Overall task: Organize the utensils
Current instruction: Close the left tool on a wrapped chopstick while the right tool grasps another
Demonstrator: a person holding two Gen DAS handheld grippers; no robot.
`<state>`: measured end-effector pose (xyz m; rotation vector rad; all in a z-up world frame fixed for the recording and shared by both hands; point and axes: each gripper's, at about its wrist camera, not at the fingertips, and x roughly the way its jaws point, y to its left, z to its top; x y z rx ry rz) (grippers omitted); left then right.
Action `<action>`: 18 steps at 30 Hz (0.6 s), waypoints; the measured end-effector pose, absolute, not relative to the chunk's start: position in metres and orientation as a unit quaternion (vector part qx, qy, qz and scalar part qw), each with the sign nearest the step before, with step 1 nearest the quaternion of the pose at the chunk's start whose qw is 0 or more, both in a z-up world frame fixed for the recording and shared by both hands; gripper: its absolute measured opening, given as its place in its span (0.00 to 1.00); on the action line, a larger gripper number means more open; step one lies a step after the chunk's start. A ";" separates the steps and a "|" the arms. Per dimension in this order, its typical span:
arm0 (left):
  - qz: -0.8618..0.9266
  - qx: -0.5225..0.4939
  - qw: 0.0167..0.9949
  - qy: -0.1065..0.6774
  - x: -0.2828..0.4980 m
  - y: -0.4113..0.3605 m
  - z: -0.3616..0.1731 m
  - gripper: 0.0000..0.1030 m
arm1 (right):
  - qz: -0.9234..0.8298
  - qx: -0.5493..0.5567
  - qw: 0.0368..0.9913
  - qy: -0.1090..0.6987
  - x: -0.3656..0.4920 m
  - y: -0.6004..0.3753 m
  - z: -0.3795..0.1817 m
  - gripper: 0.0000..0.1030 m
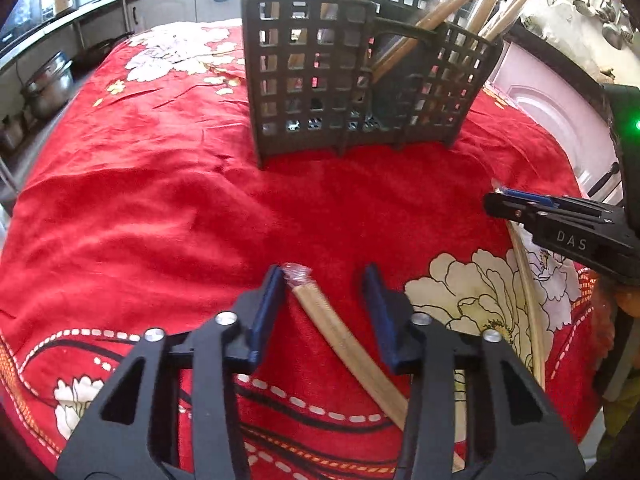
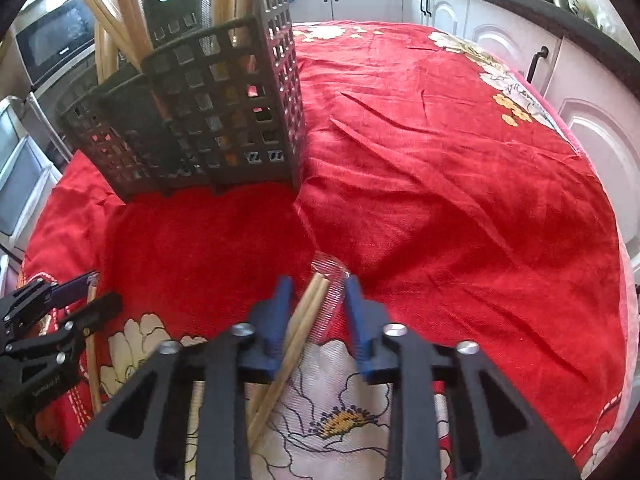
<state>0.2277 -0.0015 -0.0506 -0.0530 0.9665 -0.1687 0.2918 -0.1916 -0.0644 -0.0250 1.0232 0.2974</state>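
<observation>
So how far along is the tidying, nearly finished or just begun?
Well along, I'd say. Done: many wooden chopsticks already stand in the dark grey lattice plastic basket. In hand: each open hand-held gripper, left and right, straddles a plastic-wrapped wooden chopstick pair, one and another, both lying on the red floral tablecloth. Left: gripping both and dropping them in.
</observation>
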 end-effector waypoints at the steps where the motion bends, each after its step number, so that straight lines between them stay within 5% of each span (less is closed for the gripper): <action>1: -0.081 -0.028 0.882 0.464 0.228 0.001 -0.050 0.24 | 0.145 -0.010 0.861 0.488 0.293 -0.192 -0.064 0.17; 7: -0.108 -0.049 0.877 0.465 0.231 0.010 -0.046 0.09 | 0.173 0.022 0.855 0.489 0.291 -0.194 -0.056 0.08; 18: -0.158 -0.109 0.872 0.450 0.233 0.029 -0.015 0.06 | 0.252 0.035 0.864 0.434 0.268 -0.177 -0.014 0.07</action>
